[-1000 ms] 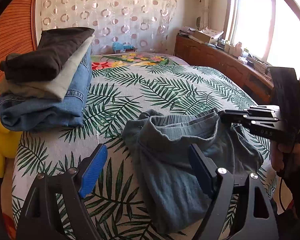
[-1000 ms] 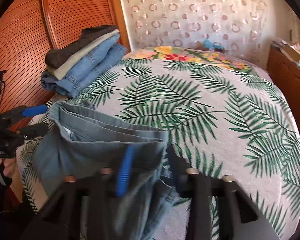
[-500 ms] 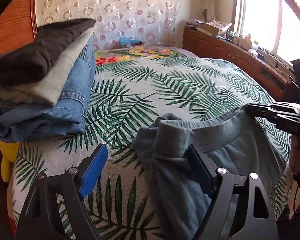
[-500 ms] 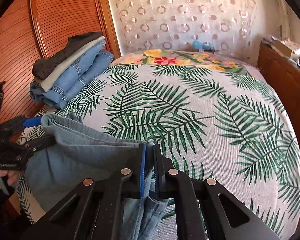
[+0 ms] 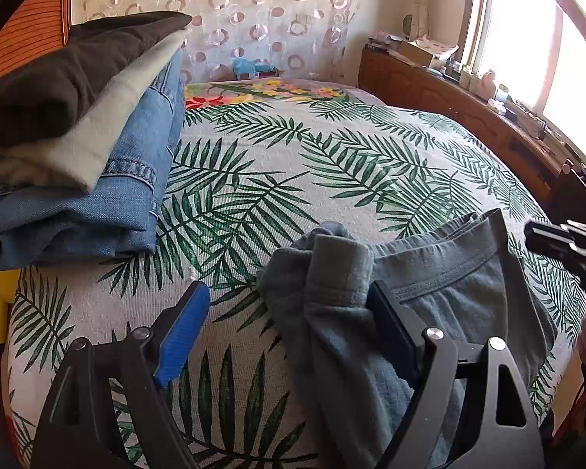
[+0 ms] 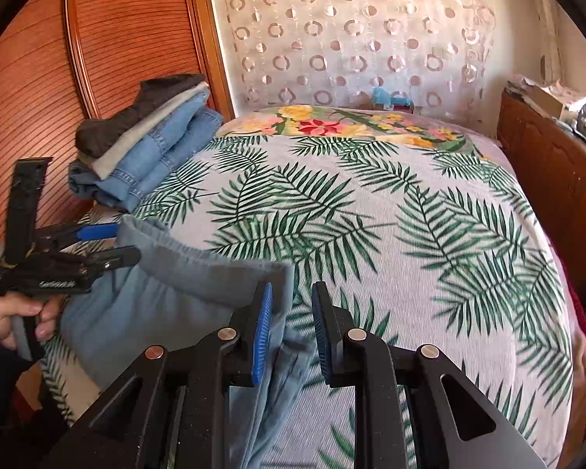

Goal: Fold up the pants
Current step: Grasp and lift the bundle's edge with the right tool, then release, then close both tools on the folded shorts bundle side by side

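Grey-blue pants (image 5: 429,297) lie bunched at the near edge of the bed, waistband facing the room; they also show in the right wrist view (image 6: 168,301). My left gripper (image 5: 289,324) is open, its jaws wide apart around the waistband's left corner, without gripping it. It shows from the side in the right wrist view (image 6: 117,242). My right gripper (image 6: 291,332) is open with a narrow gap, beside the waistband's right corner, the cloth lying against its left finger. Its tip shows in the left wrist view (image 5: 558,238).
A stack of folded clothes (image 5: 78,148), dark, beige and denim, sits at the bed's left side (image 6: 148,144). The palm-leaf bedspread (image 5: 332,164) stretches ahead. A wooden headboard (image 6: 58,78) is left, a wooden sideboard (image 5: 468,109) right, a yellow toy (image 5: 0,297) at the bed edge.
My right gripper, shut on the waistband half a second ago, has opened and let the cloth go. The pants have dropped a little onto the bed. My left gripper has stayed open.
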Demonstrator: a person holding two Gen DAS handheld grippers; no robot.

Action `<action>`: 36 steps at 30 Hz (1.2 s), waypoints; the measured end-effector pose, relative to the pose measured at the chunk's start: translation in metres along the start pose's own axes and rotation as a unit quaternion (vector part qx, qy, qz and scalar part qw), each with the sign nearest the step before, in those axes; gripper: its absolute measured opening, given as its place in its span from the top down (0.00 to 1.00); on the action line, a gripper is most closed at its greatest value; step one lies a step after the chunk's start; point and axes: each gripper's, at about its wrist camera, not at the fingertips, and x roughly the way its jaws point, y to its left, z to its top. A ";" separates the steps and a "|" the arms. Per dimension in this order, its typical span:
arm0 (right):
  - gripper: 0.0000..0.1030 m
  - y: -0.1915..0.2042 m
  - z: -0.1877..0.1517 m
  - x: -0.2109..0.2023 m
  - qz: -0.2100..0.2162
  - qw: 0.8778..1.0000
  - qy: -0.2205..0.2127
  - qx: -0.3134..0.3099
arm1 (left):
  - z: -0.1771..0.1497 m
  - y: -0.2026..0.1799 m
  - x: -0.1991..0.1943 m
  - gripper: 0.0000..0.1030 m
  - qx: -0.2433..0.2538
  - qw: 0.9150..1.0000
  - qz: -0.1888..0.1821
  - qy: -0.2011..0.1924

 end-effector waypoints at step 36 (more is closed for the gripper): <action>0.59 0.018 -0.043 -0.042 -0.011 0.999 0.020 -0.022 | 0.000 -0.001 0.003 0.18 0.002 1.000 0.000 0.006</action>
